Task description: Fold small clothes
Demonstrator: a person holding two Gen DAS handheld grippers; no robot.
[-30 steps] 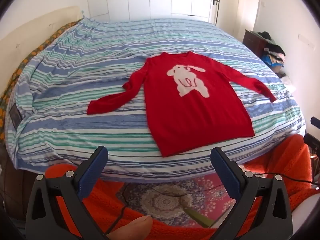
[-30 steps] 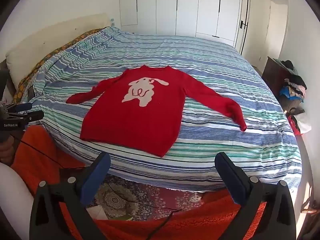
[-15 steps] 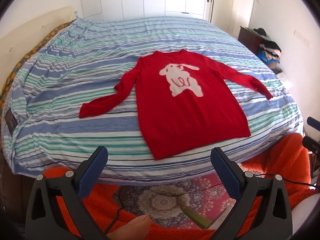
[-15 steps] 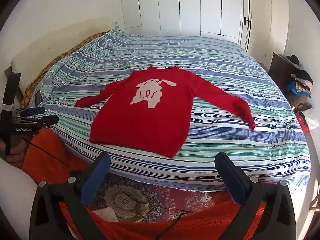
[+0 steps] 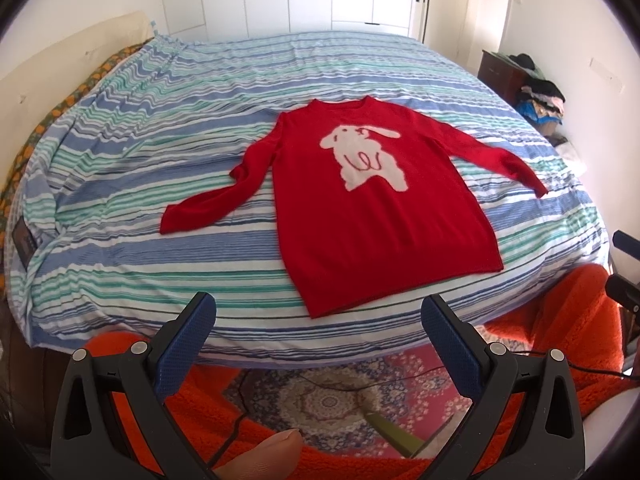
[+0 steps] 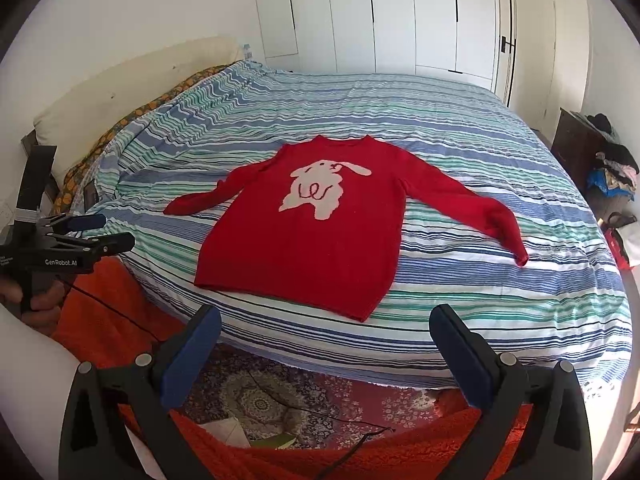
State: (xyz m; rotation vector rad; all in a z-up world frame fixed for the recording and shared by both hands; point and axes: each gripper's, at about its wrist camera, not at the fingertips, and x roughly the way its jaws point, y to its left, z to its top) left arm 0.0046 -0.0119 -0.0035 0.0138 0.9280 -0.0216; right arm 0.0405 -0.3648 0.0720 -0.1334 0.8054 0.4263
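A small red sweater (image 5: 376, 216) (image 6: 316, 236) with a white rabbit on its chest lies flat, face up, on the striped bed (image 5: 160, 128) (image 6: 500, 304), both sleeves spread outward. Its hem is toward me, near the bed's front edge. My left gripper (image 5: 318, 328) hangs open short of the bed, below the hem, with nothing between its blue pads. My right gripper (image 6: 326, 336) is also open and empty, off the bed's front edge near the hem's right corner. The left gripper (image 6: 86, 232) also shows at the left edge of the right wrist view, held in a hand.
White wardrobe doors (image 6: 400, 16) stand behind the bed. A dark cabinet piled with clothes (image 5: 536, 88) (image 6: 612, 168) is at the right. A patterned rug (image 5: 332, 396), a cable and orange fleece (image 5: 560, 320) lie below the bed edge. A cream headboard (image 6: 132, 84) runs along the left.
Both grippers have risen and drifted slightly, so the sweater sits a little differently in each view. The sweater has not moved, and both pairs of jaws stay spread.
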